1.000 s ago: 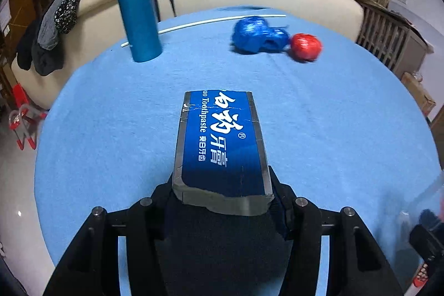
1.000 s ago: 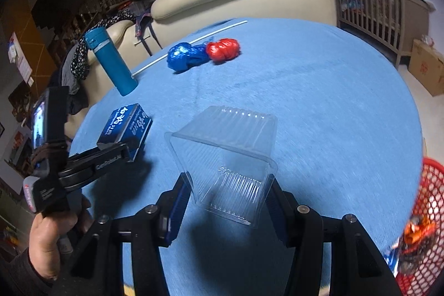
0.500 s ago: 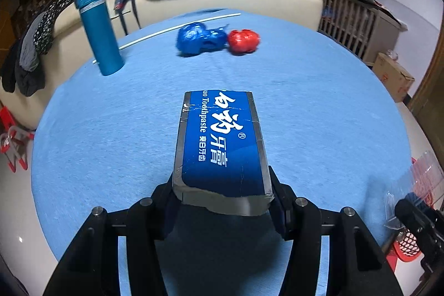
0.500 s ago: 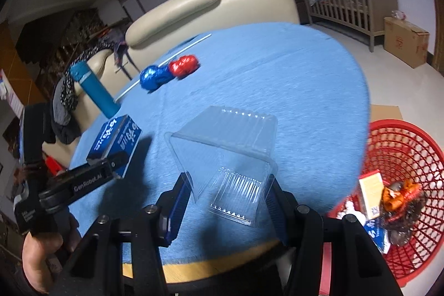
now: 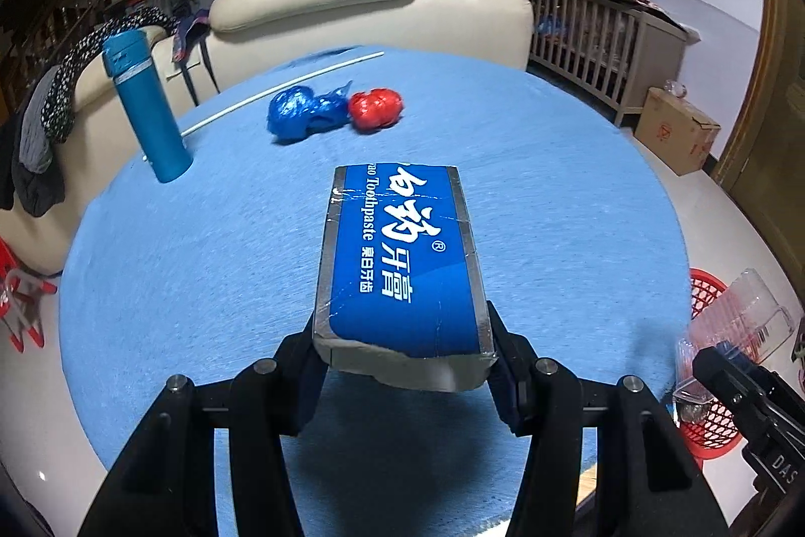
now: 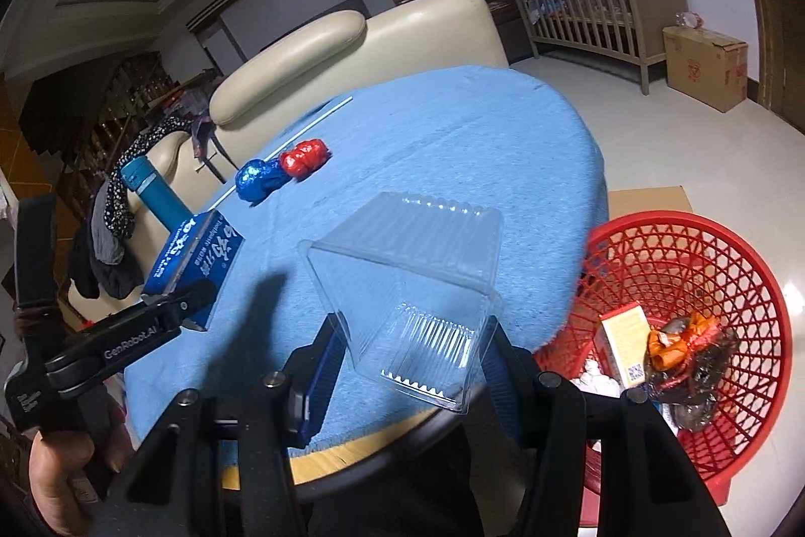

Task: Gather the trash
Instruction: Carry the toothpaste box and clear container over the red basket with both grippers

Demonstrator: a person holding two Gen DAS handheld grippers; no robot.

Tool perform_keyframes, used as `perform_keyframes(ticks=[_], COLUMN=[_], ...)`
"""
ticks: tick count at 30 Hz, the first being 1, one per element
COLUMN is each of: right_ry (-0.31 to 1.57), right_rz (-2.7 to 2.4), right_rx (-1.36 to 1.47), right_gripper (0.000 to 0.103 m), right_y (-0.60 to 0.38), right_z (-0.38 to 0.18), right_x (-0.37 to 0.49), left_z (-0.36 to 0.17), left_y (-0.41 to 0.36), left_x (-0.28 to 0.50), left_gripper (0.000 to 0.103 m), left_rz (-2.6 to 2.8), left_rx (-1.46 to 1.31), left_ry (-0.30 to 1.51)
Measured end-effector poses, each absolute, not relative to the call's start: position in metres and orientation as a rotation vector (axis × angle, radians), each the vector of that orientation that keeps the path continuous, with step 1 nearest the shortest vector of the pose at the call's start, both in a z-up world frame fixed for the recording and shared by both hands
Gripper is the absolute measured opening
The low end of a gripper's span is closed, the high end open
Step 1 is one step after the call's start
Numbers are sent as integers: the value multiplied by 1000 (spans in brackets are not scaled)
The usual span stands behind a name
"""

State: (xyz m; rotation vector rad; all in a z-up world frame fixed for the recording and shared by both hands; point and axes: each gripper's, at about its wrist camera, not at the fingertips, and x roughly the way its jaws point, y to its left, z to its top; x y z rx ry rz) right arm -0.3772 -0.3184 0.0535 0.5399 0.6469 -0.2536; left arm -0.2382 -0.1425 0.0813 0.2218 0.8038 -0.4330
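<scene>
My left gripper [image 5: 402, 356] is shut on a blue toothpaste box [image 5: 402, 255] and holds it above the round blue table [image 5: 201, 260]. The box also shows in the right wrist view [image 6: 196, 255]. My right gripper [image 6: 410, 361] is shut on a clear plastic container [image 6: 417, 280], held over the table's near edge beside a red basket [image 6: 704, 280]. The container shows at the right edge of the left wrist view [image 5: 734, 325]. A blue crumpled wrapper [image 5: 304, 111] and a red one [image 5: 376, 109] lie at the table's far side.
A teal bottle [image 5: 146, 109] stands at the table's far left, with a thin white rod [image 5: 282, 91] behind it. The red basket on the floor holds a small carton [image 6: 624, 343] and wrappers. A cream sofa [image 5: 352, 13], a wooden crib [image 5: 598, 44] and a cardboard box [image 5: 674, 132] stand beyond.
Both grippers have pulled back and swung right with their loads. The red basket has come into view beside the clear container. The wrappers and bottle have stayed in place.
</scene>
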Motion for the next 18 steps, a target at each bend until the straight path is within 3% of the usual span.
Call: perform_keyframes(ticks=[18], right_ry=[633], right_rz=[-297], right_rx=[581], right_gripper=[56], right_y=[-338], right_z=[49], right_x=[-394], left_z=[80], left_y=[-155], left_x=[-242], left_gripper=[57], left_rz=[-456], left_rx=[251], left_ry=[802])
